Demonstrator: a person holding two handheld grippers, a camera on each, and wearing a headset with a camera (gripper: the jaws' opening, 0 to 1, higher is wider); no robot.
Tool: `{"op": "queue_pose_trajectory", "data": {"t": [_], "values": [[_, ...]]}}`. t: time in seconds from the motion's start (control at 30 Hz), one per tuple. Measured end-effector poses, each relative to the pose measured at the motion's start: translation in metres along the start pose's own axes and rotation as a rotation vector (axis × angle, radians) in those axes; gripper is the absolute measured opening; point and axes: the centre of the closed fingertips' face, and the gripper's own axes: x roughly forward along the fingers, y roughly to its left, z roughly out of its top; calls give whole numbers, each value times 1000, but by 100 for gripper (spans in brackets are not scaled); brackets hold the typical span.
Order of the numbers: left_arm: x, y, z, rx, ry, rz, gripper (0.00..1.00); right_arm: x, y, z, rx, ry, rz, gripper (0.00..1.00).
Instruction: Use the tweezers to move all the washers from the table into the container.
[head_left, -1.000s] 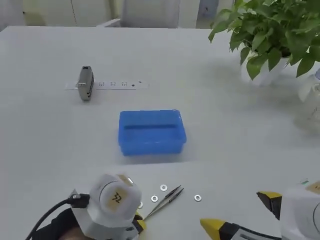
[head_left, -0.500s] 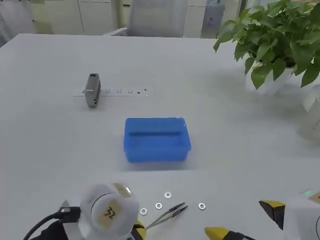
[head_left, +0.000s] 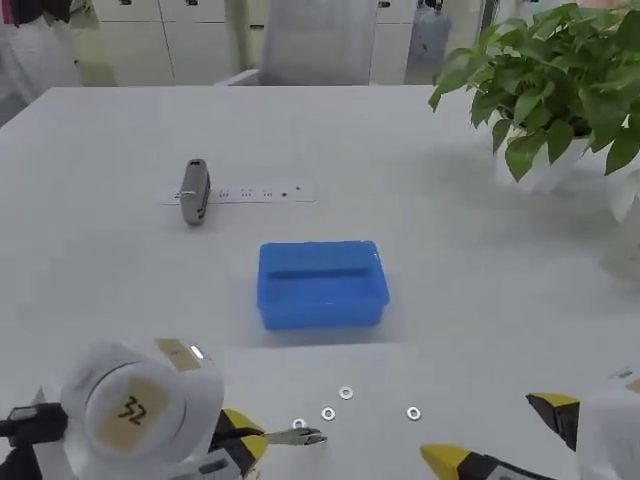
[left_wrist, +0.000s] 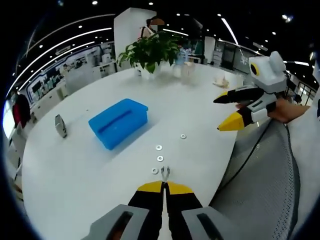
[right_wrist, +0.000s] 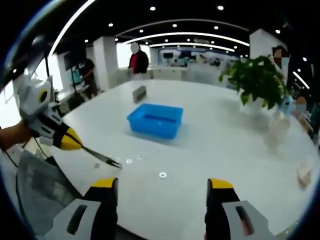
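Left tongs (left_wrist: 164, 186) clamped on tweezers (left_wrist: 164, 173), tips just beside washer (left_wrist: 155, 171). Right tongs (right_wrist: 162, 186) wide apart, empty.

From where I stand I count four washers (head_left: 346, 393) near the front edge of the tabletop (head_left: 120, 280). I also count one blue container (head_left: 322, 285), one pair of tweezers (head_left: 303, 437), one power strip (head_left: 262, 194), one grey adapter (head_left: 194, 190) and one potted plant (head_left: 545, 80). There are two grippers: the left hand-held gripper (left_wrist: 164, 186) and the right hand-held gripper (head_left: 480, 428).
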Motion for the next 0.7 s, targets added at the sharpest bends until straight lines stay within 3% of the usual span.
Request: {"op": "queue_pose_trajectory", "data": {"t": [0.37,0.7], "values": [[-22,-2,-3,25,30,27,0,-1,-1,3,7,-16,3,69],[-29,1,-5,58,53,49,0,-1,0,3,8,-18,6,69]]}}
